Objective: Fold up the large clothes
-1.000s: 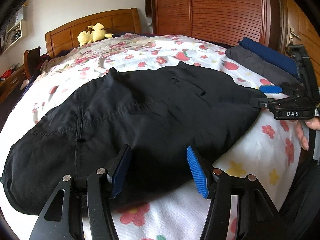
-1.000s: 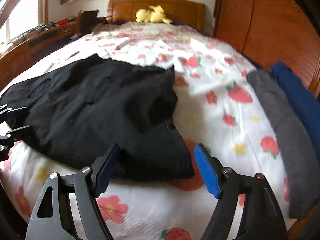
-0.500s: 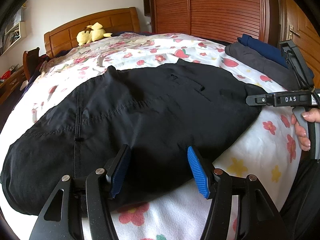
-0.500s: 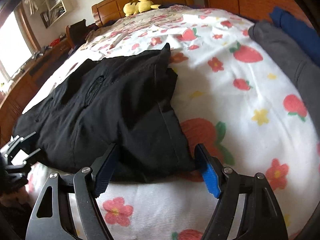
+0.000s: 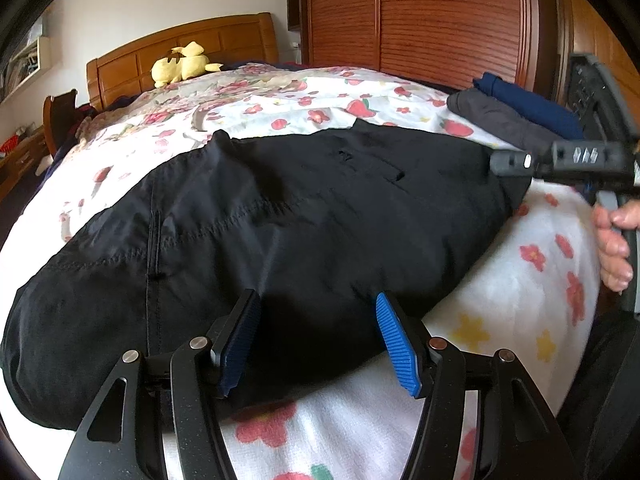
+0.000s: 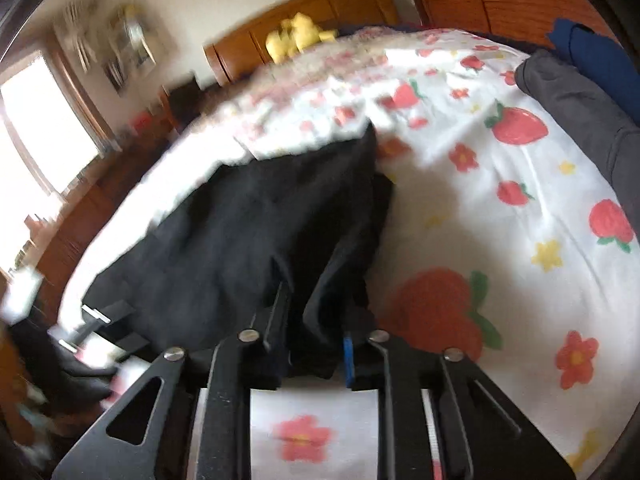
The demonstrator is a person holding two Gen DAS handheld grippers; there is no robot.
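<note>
A large black garment [image 5: 280, 216] lies spread across the flowered bedsheet [image 5: 500, 320]. My left gripper [image 5: 316, 340] is open, its blue pads [image 5: 394, 340] straddling the garment's near edge. My right gripper [image 6: 310, 340] is shut on the garment's right end [image 6: 320, 280], bunching the cloth between the jaws. In the left wrist view the right gripper [image 5: 508, 162] shows side-on at the garment's far right end, held by a hand [image 5: 612, 240]. The right wrist view is blurred by motion.
Folded grey [image 5: 492, 120] and navy [image 5: 528, 104] clothes lie at the bed's right edge. A yellow plush toy [image 5: 180, 64] sits by the wooden headboard [image 5: 168, 56]. A wooden wardrobe [image 5: 420, 20] stands behind. A window [image 6: 40, 132] is at the left.
My right gripper has closed on the garment's right end and swung to the left. My left gripper has stayed open at the near edge.
</note>
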